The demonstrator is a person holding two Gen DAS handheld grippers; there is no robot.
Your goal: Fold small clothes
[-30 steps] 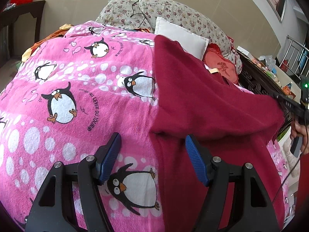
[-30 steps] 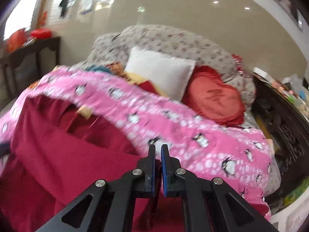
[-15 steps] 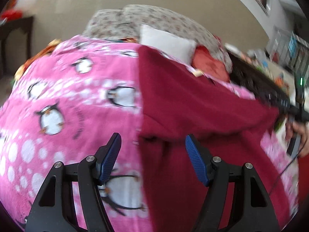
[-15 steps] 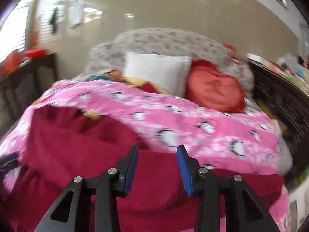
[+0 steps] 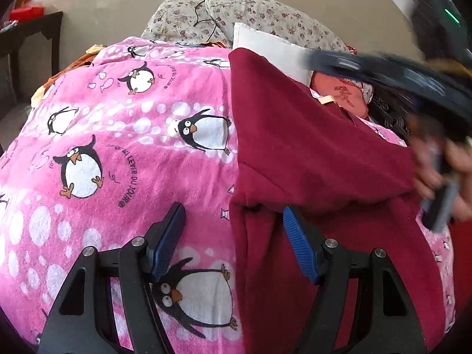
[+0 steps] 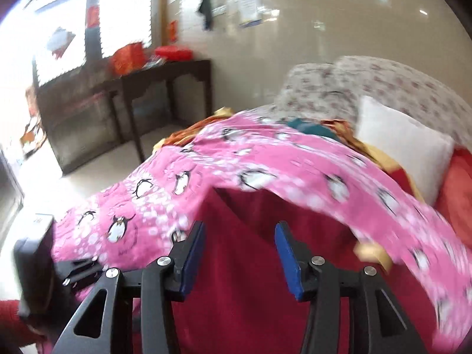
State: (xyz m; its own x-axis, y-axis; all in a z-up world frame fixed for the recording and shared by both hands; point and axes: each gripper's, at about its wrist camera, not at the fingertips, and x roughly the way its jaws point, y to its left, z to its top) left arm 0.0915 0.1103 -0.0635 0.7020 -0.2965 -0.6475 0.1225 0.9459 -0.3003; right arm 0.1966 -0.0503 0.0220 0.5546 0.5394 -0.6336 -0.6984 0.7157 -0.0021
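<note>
On the bed under my 2 rigs, a dark red garment lies spread across the right half of a pink penguin blanket, its near part folded over so a thick edge runs across the middle. My left gripper hangs just above the garment's left edge with its blue pads standing wide and nothing between them, the same stance as 1 second ago.

The change is on the right. 1 second ago my right gripper was pinched shut low over the red cloth; now its jaws are opening, about half wide, with only the garment lying beneath the gap and neither pad pressing on it. Its view has swung left since then: a dark wooden table by the window now fills the far left, while the white pillow has slid to the right edge. In the left wrist view the right rig and the hand holding it have come in, blurred, over the garment's far right side, where before they sat small at the frame's edge.
</note>
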